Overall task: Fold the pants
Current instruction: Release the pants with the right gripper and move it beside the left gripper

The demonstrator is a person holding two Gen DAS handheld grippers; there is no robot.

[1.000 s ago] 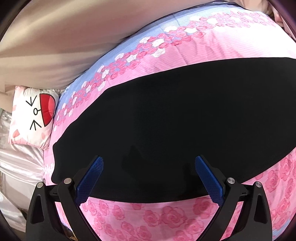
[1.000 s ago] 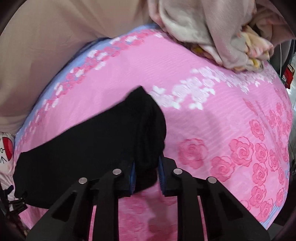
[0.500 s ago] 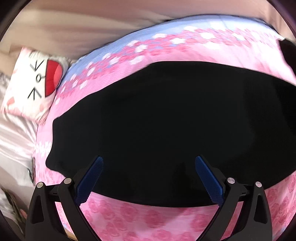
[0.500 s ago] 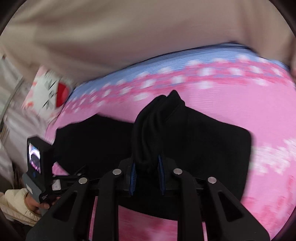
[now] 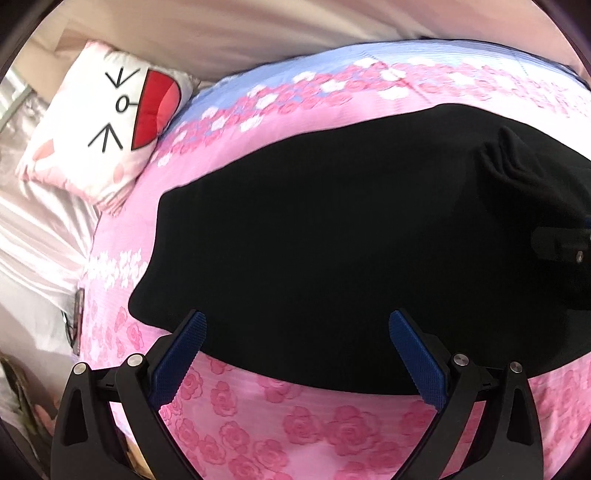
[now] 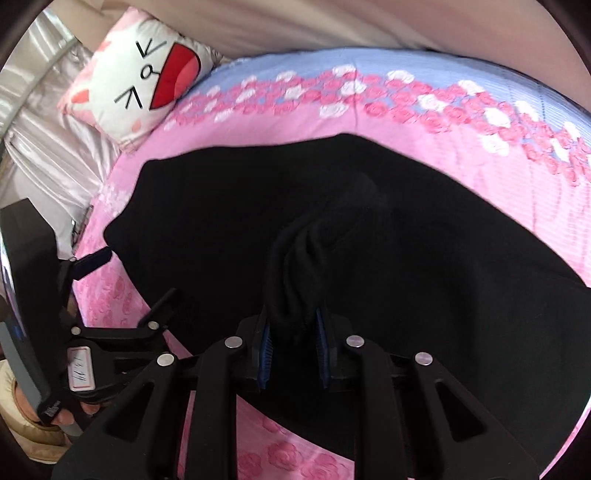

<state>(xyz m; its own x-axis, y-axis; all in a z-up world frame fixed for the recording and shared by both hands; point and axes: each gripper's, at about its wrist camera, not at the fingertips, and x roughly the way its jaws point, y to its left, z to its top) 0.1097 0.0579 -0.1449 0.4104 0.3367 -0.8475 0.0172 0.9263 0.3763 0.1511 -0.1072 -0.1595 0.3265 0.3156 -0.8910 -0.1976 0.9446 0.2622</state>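
Observation:
Black pants [image 5: 314,236] lie spread across a pink rose-print bed cover [image 5: 295,424]. My left gripper [image 5: 295,328] is open and empty, its blue pads over the near edge of the pants. My right gripper [image 6: 293,321] is shut on a bunched end of the pants [image 6: 306,258], holding it up over the rest of the fabric [image 6: 424,258]. In the left wrist view that lifted end [image 5: 524,177] and the right gripper [image 5: 561,240] sit at the far right. In the right wrist view the left gripper [image 6: 122,280] is at the left.
A white cat-face pillow [image 5: 107,118] lies at the bed's far left corner, also in the right wrist view [image 6: 136,74]. Shiny pale sheets [image 5: 33,236] lie left of the cover. A beige wall or headboard [image 5: 258,29] runs behind the bed.
My right gripper has carried the pinched end of the pants leftward over the rest of the fabric, toward the left gripper. The left gripper stays open over the near edge.

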